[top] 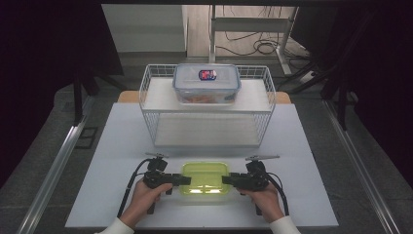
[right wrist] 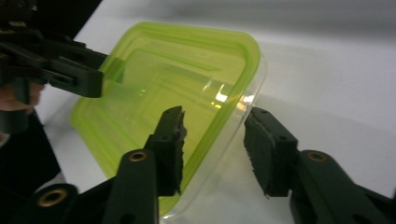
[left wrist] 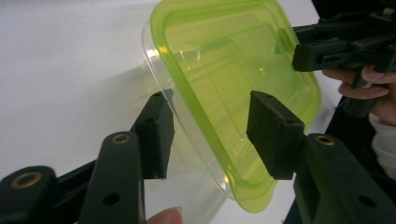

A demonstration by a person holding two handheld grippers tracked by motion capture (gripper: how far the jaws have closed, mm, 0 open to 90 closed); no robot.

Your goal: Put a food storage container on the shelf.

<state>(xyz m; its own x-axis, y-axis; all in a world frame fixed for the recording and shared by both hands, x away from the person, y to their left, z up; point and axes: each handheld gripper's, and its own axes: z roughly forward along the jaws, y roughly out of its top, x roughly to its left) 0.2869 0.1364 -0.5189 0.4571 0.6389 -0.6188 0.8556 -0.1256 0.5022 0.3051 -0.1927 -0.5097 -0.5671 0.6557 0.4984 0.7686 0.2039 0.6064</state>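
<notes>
At the table's near edge, both hand-held grippers, left (top: 187, 180) and right (top: 225, 180), open astride the unlabelled green-lidded container (top: 205, 178).

Your two grippers, the left gripper (top: 181, 180) and the right gripper (top: 228, 180), are black, with brass-coloured screw rings on the jaws and rough flat pads (left wrist: 268, 133). A black cable (top: 127, 192) trails from each, at lower centre. Your sleeves (top: 114, 227) are white.

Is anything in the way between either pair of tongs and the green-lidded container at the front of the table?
Nothing visible. The left tongs and right tongs each straddle one end of the green-lidded container, one jaw above the lid and one beside the clear wall, with no other object between. The pads do not visibly press yet.
</notes>
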